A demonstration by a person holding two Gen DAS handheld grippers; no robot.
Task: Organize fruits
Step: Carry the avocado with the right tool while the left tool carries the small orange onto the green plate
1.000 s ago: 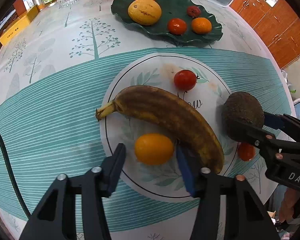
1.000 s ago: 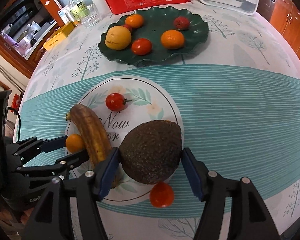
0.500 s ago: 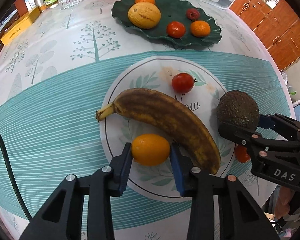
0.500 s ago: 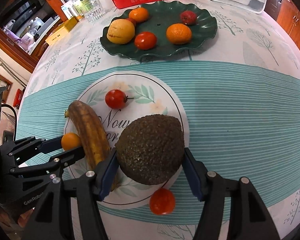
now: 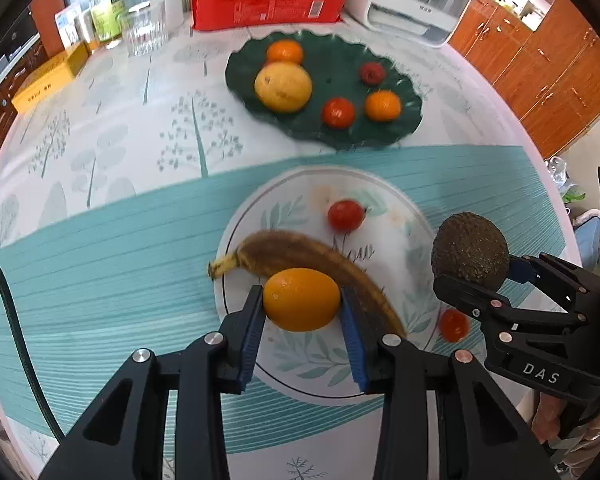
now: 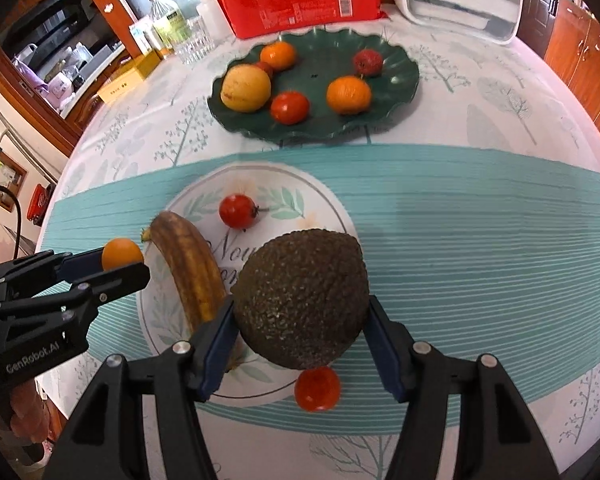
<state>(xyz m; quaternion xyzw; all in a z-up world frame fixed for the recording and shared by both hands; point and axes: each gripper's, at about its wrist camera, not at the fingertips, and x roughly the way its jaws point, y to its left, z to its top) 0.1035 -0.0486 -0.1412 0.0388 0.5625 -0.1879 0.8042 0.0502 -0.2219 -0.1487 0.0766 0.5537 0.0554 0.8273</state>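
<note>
Small orange fruit (image 5: 301,299) sits clamped between the blue pads of the left gripper (image 5: 302,304), lifted off the white printed plate (image 5: 384,376); it looks clear of the surface, though the blur makes the gap hard to judge. Avocado (image 6: 302,298) is pinched in the right gripper (image 6: 300,320), raised above the plate's near-right rim.

Below them on the plate: overripe banana (image 5: 312,256) lying diagonally, one cherry tomato (image 5: 345,215) past it, another tomato (image 6: 317,389) off the rim on the tablecloth (image 6: 460,208).

Likely destination is the green leaf-shaped dish (image 5: 404,128) at the far side, which already holds a yellow fruit (image 5: 283,86), two oranges, a tomato and a small red fruit.

To do the carry well:
- Keep both grips steady; round fruit rolls out of flat pads if pressure eases.
- Go light on the avocado, it bruises.
- Carry high enough to clear the banana and the dish's wavy rim.
- Aim the avocado at the bare centre-right of the dish, the small orange fruit at the near-left gap by the yellow fruit.
- Stagger the two arms so they don't cross over the dish.
- Lower until each fruit touches down before letting go, or it rolls into its neighbours.
</note>
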